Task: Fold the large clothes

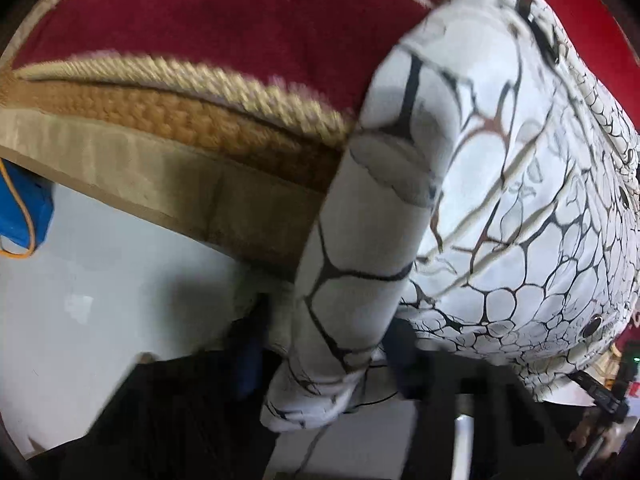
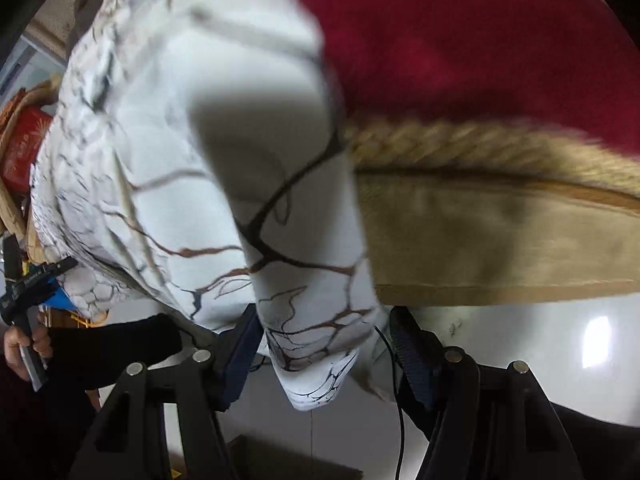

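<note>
At the bottom of the right view, my right gripper [image 2: 320,356] stands apart with a sleeve end [image 2: 320,344] hanging between its pads; whether they pinch it I cannot tell. My left gripper [image 1: 324,360] is blurred, its state unclear around the other sleeve [image 1: 352,280]. I judge both sleeves are gathered to fold inward. The white garment [image 1: 520,200], veined black and brown, drapes over the red cushion [image 1: 200,32].

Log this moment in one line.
garment: draped over red cover edge | left claw: astride sleeve, grip unclear | right claw: open around other sleeve
</note>
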The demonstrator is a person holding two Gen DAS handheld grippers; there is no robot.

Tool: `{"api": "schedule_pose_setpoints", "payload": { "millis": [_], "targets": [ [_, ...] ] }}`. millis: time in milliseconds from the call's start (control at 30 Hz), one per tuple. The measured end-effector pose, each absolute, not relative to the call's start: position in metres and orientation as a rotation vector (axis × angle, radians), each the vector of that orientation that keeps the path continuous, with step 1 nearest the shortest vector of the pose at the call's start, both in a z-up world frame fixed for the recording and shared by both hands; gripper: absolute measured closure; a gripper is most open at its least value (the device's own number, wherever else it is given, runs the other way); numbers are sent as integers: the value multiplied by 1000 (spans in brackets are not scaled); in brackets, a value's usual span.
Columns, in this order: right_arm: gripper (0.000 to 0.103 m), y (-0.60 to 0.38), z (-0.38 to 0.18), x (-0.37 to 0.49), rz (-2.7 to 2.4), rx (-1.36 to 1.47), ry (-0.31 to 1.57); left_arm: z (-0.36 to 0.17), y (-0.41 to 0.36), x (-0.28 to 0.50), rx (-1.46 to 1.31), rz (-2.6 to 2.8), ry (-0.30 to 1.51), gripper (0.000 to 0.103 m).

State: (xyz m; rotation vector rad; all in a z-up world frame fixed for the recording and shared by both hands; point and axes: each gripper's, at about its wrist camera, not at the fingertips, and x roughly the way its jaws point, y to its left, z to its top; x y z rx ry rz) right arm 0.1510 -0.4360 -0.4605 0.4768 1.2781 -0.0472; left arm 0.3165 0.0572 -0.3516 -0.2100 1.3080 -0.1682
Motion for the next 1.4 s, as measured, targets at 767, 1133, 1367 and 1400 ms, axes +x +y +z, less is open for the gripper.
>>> {"api": "schedule_pose_setpoints", "payload": {
  "millis": [767, 1133, 1367, 1400],
  "targets": [
    [93, -384, -373, 112, 204, 309, 1067, -300, 57, 293, -427, -428, 1219, 100],
    [94, -375, -264, 120, 473, 426, 804, -172, 55, 294, -519, -737, 1039, 100],
    [94, -420, -212, 183, 420, 532, 651, -103, 41, 365, -577, -782, 954, 100],
    [94, -433, -207, 194, 397, 558, 630, -98, 42, 375, -590, -774, 950, 100]
  ]
}}
